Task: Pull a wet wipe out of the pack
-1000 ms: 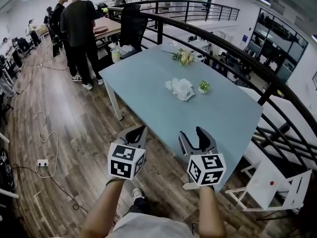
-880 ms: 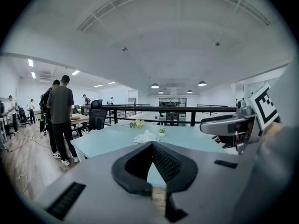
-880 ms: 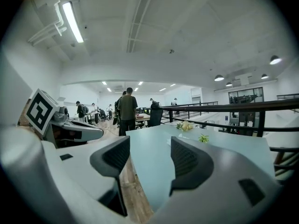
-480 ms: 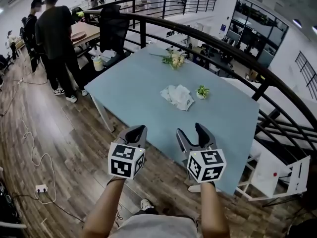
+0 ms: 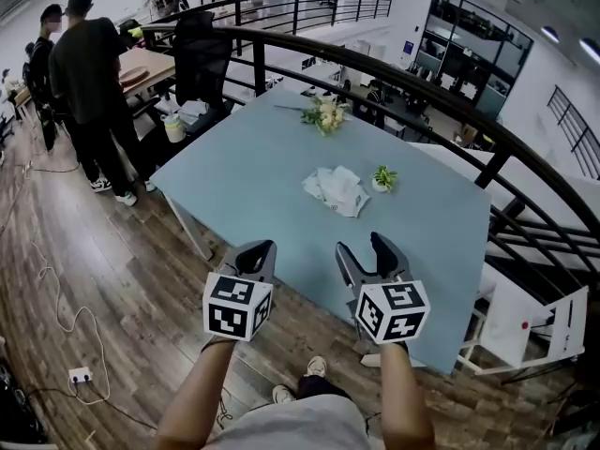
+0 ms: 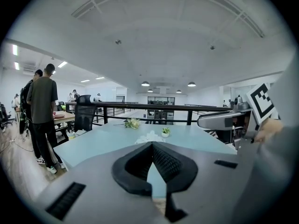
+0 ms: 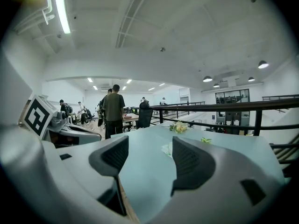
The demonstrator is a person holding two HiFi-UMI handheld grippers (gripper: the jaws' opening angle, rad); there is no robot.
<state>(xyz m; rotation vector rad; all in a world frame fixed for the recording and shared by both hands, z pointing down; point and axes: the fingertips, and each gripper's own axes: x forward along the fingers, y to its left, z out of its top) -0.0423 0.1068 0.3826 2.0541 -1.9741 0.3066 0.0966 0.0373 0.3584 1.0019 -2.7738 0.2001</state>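
Pale blue surface (image 5: pixel 253 172) fills the head view, long and almost bare. The wet wipe pack (image 5: pixel 336 191) lies around its middle, a little toward the railing-side edge, with a small potted plant (image 5: pixel 384 176) just beside it. It is well apart from both grippers, which I hold side by side at the near edge.

The left gripper (image 5: pixel 260 247) has its jaws narrowed until the tips meet, with nothing in them. The right gripper (image 5: pixel 362 246) has jaws that have just been opening. They stand wide, and only bare surface shows between them.

I judge this to be the approach, with no contact yet. To do it well, I would bring the closed left jaws down on the body of the pack to pin it. Then I would steer the wide right jaws around whatever sheet stands proud and pull it up and away from the pinned end.

The pack looks white and crumpled. Its long axis seems to slant from the far left toward the near right. I cannot tell which face or end carries the opening.
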